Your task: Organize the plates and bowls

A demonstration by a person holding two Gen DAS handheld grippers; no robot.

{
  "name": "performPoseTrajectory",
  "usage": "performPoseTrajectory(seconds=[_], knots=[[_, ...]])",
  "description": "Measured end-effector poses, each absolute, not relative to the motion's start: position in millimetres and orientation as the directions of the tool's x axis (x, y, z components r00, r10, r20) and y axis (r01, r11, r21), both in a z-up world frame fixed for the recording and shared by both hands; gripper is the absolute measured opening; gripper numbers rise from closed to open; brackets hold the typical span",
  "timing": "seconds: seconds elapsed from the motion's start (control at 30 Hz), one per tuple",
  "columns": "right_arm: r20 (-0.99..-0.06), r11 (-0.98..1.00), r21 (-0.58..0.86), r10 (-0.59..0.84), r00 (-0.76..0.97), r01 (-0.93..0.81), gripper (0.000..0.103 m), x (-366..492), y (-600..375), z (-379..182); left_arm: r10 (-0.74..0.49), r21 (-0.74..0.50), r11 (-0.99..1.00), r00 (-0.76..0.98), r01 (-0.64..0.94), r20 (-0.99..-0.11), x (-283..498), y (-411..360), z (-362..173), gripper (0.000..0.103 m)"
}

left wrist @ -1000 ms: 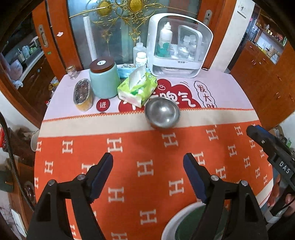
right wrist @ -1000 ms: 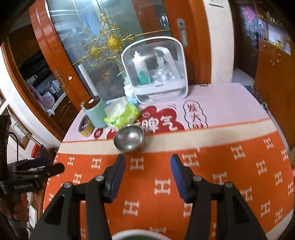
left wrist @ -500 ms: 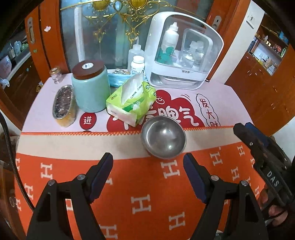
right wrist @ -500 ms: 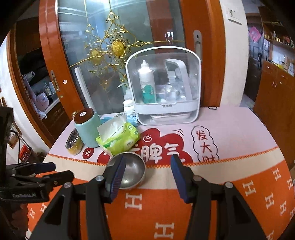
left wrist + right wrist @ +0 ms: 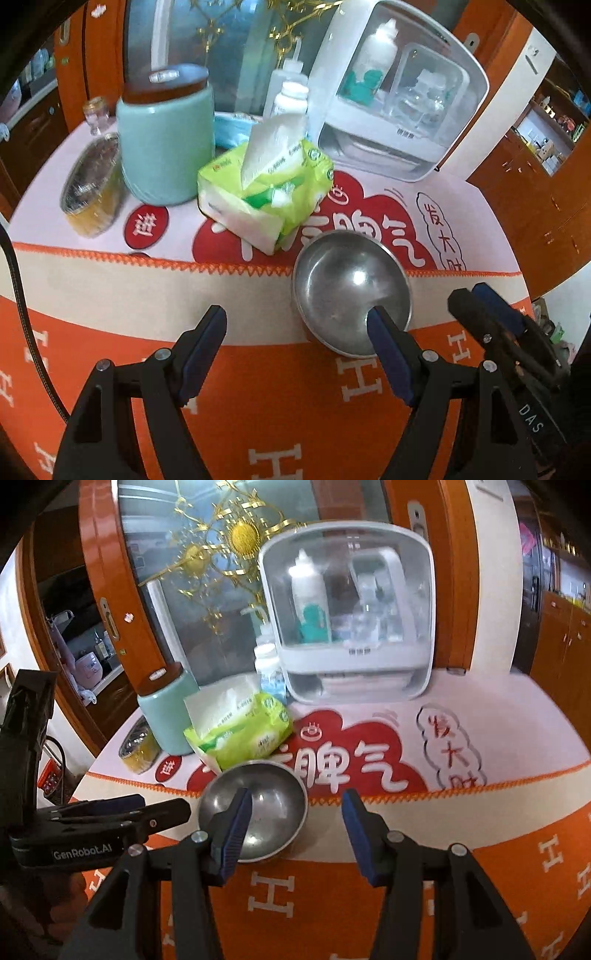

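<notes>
left claw (image 5: 297, 330): black arms, dark blue pads, silver screws, black cable at left
right claw (image 5: 295, 814): black arms, blue ribbed pads, silver screws
markings: "DAS", "GenRobot.AI"

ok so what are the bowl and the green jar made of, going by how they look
The bowl looks like stainless steel with a brushed, slightly dull finish: grey all over, a thin rim and a bright spot of reflected light inside. The jar looks like glazed ceramic, smooth pale green with a soft sheen, though coated metal or plastic cannot be ruled out. Its dark brown lid may be wood.
</notes>
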State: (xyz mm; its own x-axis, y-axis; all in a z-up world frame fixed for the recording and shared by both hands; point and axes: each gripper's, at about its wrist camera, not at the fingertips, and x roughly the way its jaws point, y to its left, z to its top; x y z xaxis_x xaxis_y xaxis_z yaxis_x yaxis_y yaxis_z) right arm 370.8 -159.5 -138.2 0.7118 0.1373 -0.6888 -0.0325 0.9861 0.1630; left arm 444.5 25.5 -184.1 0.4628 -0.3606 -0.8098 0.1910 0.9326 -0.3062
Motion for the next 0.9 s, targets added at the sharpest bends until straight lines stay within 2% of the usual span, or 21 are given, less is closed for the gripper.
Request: performPoseTrajectory(seconds=[0.37, 0.47, 0.53, 0.67, 0.9], knots=[[-0.729, 0.973, 0.225, 0.204, 0.654, -0.054, 0.050, 380, -151, -174, -0.364, -0.319, 0.931, 0.433, 0.176, -0.824, 450, 23, -216, 0.075], [-0.738, 0.970, 0.237, 0.215, 0.640, -0.052, 0.044, 382, -151, -178, -0.367, -0.323, 0.930, 0.424, 0.173, -0.828, 451, 23, -220, 0.074], [-0.745, 0.969, 0.243, 0.220, 0.630, -0.051, 0.041, 383, -151, -182, -0.366, -0.322, 0.931, 0.419, 0.174, -0.831, 450, 22, -223, 0.068], [-0.753, 0.963, 0.266, 0.238, 0.614, -0.048, 0.026, 381, -151, -186, -0.380, -0.339, 0.925, 0.412, 0.173, -0.828, 448, 22, -225, 0.058], [-0.774, 0.961, 0.277, 0.240, 0.585, -0.028, 0.021, 374, -146, -191, -0.410, -0.382, 0.912, 0.381, 0.150, -0.829, 440, 27, -231, 0.040]])
